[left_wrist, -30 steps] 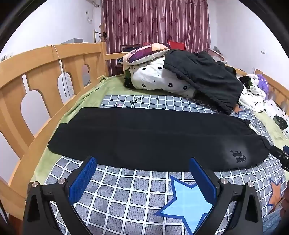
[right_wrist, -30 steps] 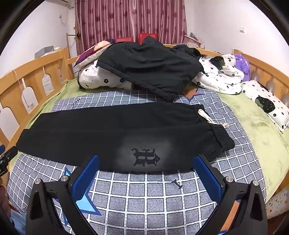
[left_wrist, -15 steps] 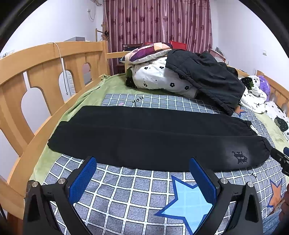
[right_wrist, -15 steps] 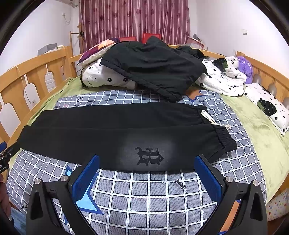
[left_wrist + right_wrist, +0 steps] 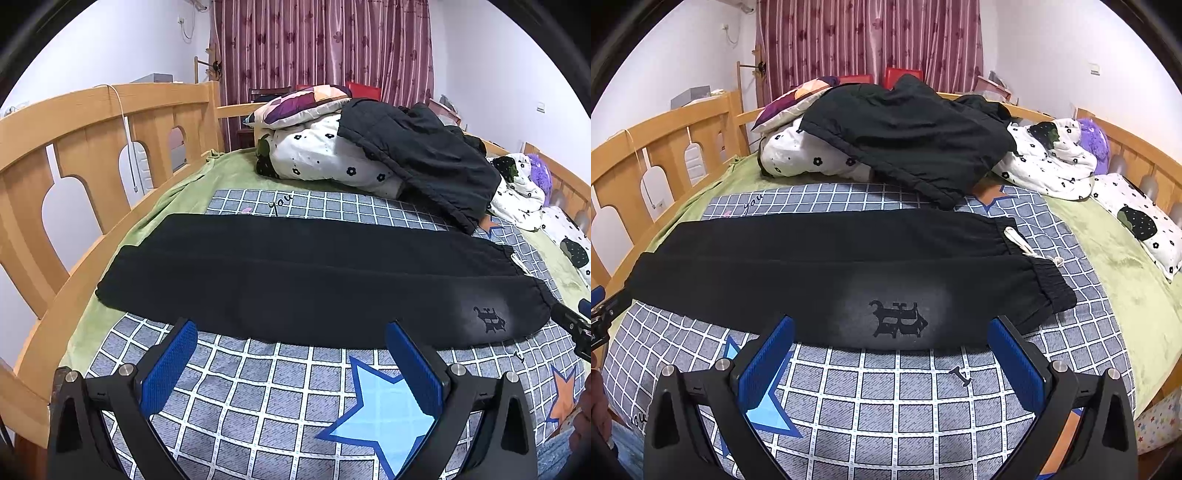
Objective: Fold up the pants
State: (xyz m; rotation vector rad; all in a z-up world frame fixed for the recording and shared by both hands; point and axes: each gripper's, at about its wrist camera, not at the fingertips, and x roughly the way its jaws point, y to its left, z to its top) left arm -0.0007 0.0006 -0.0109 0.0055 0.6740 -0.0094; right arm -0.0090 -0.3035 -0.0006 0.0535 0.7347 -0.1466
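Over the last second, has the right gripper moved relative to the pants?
Yes, slightly. The right gripper has eased forward and right: the logo on the black pants now sits nearer its fingertips and more centred between them. Jaws remain wide open.

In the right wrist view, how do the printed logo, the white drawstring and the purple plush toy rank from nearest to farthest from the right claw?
1. Printed logo: on the pants, just ahead of the right claw.
2. White drawstring: at the waistband, farther right.
3. Purple plush toy: far right, by the rail.

Black pants [image 5: 827, 273] with pale-patched black emblem [image 5: 897, 319]; grey white-gridded sheet [image 5: 905, 413], blue stars.
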